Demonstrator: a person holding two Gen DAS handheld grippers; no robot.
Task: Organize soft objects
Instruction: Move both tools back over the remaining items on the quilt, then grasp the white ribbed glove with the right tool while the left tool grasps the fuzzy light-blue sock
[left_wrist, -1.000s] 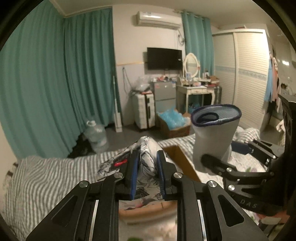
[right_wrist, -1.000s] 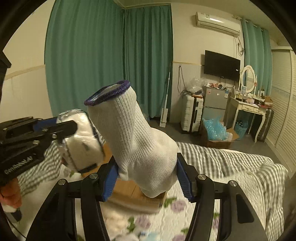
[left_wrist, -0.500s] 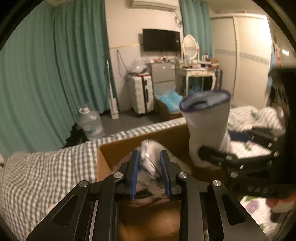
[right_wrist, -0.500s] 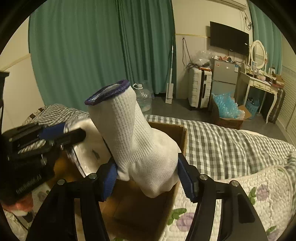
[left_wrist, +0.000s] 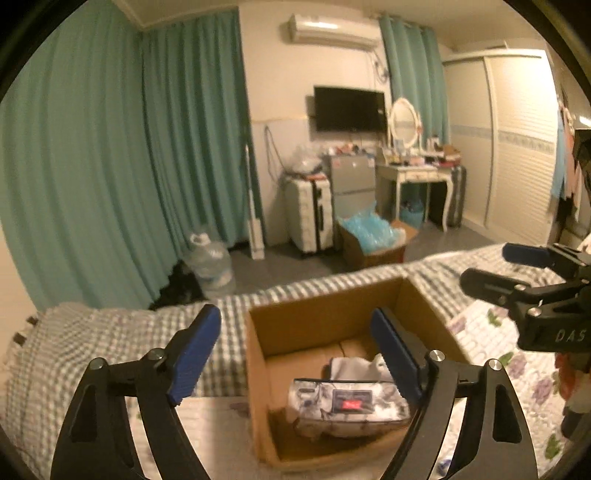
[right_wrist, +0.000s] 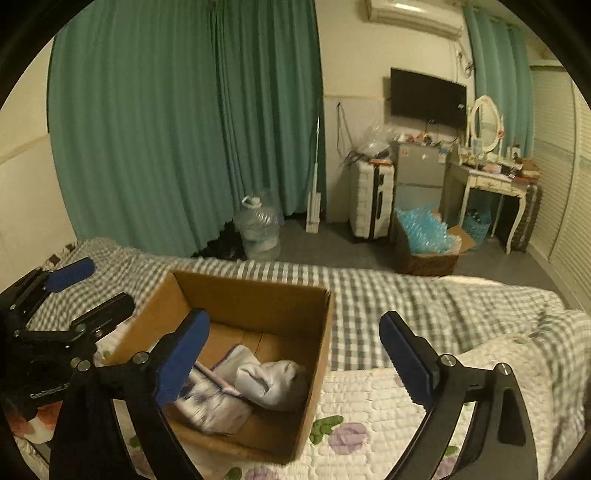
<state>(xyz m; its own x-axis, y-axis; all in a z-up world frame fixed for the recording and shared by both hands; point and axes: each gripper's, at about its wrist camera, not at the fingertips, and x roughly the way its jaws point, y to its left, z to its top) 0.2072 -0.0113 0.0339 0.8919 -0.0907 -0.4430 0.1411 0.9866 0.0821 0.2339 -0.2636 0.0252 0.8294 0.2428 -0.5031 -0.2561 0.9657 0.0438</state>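
1. Left wrist view: my left gripper (left_wrist: 295, 347) has its fingers wide apart and empty, above the near-left side of the box (left_wrist: 255, 373).
2. My right gripper (right_wrist: 295, 354) is also spread wide with nothing in it, over the box's right half.
3. Both soft things lie on the box floor: the pouch (left_wrist: 349, 408), printed with a red label, nearest me, and the sock (right_wrist: 275, 380) touching it on the far side.
4. I judge this drop done. To do the step well I would lift both grippers straight up so no finger catches the cardboard wall or drags fabric out, then look for the next soft item; I can see none clearly.
5. The box sits on the bed (right_wrist: 406, 295), partly on a floral quilt (right_wrist: 369, 417) and partly on gingham. That bedding is soft, so pushing down could tip the box.
6. Beyond are teal curtains (left_wrist: 110, 166), a water jug (right_wrist: 258, 232), a suitcase (left_wrist: 308, 214), a wall TV (left_wrist: 349, 109).
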